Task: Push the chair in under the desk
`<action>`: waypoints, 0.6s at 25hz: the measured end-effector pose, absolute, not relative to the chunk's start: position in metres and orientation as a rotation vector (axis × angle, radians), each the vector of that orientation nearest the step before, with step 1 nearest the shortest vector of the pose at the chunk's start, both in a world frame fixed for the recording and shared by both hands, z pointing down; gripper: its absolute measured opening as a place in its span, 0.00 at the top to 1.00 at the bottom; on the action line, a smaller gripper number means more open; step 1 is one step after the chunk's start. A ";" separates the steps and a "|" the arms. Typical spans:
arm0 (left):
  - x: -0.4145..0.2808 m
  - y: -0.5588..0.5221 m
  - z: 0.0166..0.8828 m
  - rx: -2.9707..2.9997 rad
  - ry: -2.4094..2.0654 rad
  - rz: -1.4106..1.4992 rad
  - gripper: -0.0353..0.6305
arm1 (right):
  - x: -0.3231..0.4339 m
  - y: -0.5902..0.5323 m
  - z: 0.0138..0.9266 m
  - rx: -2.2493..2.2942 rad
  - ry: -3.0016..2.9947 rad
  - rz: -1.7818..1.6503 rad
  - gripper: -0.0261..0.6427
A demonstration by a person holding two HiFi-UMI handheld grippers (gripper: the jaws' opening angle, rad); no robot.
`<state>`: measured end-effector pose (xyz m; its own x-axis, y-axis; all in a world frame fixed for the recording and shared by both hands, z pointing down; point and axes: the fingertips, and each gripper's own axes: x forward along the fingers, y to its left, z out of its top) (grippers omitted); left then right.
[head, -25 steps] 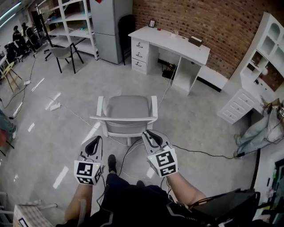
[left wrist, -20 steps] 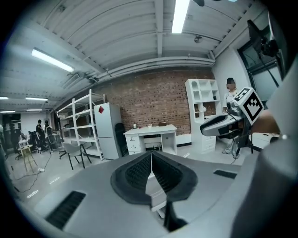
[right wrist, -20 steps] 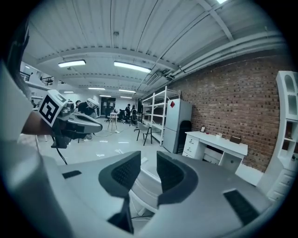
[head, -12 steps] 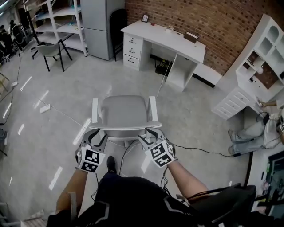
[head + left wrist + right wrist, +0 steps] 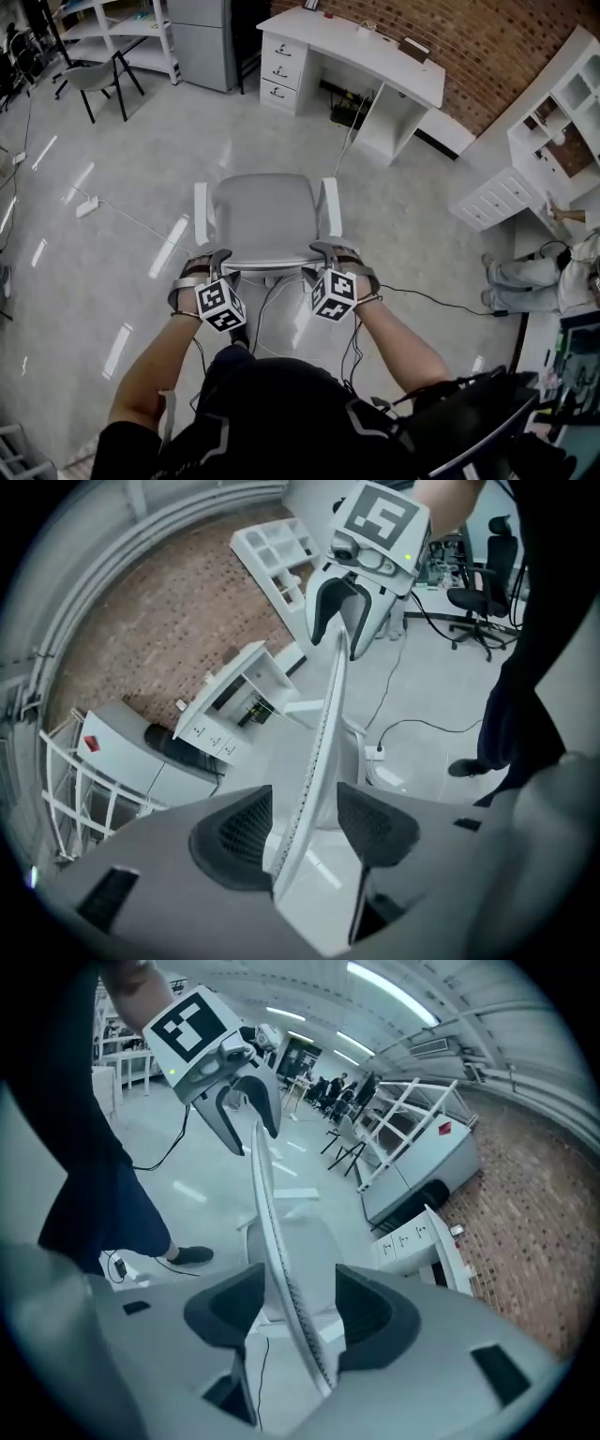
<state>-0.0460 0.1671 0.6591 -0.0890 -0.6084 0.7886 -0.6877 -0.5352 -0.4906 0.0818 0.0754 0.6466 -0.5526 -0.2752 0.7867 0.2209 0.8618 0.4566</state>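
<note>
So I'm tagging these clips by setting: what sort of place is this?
Probably a large indoor lab or studio dressed with office furniture, not a home. A glossy floor has loose cables running across it, metal shelving racks stand at the back, and a white desk stands against a brick wall.

A brick wall (image 5: 487, 37) ran along the far side. At the far left I saw a grey cabinet (image 5: 202, 37), white shelves (image 5: 122, 28) beside it, and a spare chair (image 5: 94, 77) on black legs. On the right stood a white bookcase (image 5: 574, 94) with a set of drawers (image 5: 492, 202) just beside it, and a person's legs (image 5: 516, 275) lay on the floor nearby. A black cable (image 5: 441, 302) trailed across the shiny floor (image 5: 112, 281) at the near right. A white power strip (image 5: 86, 207) lay at the left.
</note>
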 end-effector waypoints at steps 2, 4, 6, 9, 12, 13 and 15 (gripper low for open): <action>-0.048 0.159 0.671 2.084 -1.426 1.759 0.61 | 0.079 0.073 0.660 0.019 -2.027 -0.634 0.60; -0.049 0.153 0.680 2.105 -1.360 1.762 0.61 | 0.075 0.071 0.669 0.000 -2.008 -0.616 0.60; -0.048 0.152 0.685 2.120 -1.294 1.718 0.64 | 0.072 0.072 0.674 -0.027 -1.998 -0.581 0.61; -0.046 0.153 0.690 2.144 -1.227 1.725 0.72 | 0.071 0.076 0.681 -0.068 -1.996 -0.535 0.72; -0.056 0.148 0.693 2.162 -1.173 1.761 0.74 | 0.063 0.075 0.683 -0.076 -1.989 -0.551 0.75; -0.063 0.145 0.694 2.162 -1.164 1.764 0.74 | 0.058 0.074 0.684 -0.080 -1.987 -0.554 0.75; -0.074 0.139 0.695 2.154 -1.154 1.763 0.74 | 0.049 0.072 0.686 -0.089 -1.981 -0.557 0.76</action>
